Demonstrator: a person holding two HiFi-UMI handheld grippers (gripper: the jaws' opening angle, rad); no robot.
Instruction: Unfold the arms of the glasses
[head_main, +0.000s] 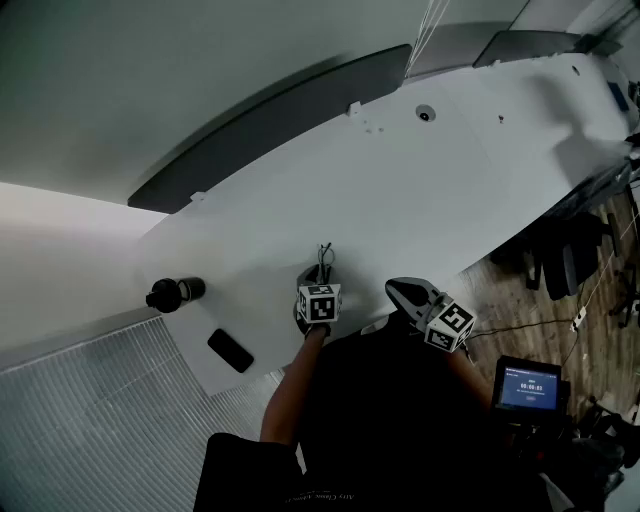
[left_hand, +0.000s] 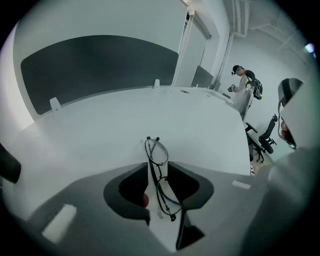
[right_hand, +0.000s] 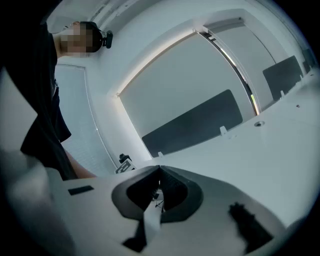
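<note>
Thin wire-framed glasses, folded, stand edgewise between the jaws of my left gripper, which is shut on them near the bridge. One lens sticks out past the fingertips over the white table. In the head view the left gripper slants down near the table's front edge, with the glasses poking out beyond it. My right gripper hovers just to its right, apart from the glasses. In its own view the right gripper is shut with nothing between its pads.
A black cylindrical object and a black phone lie at the table's left corner. A dark partition panel runs along the far edge. A lit tablet and office chairs stand on the floor to the right.
</note>
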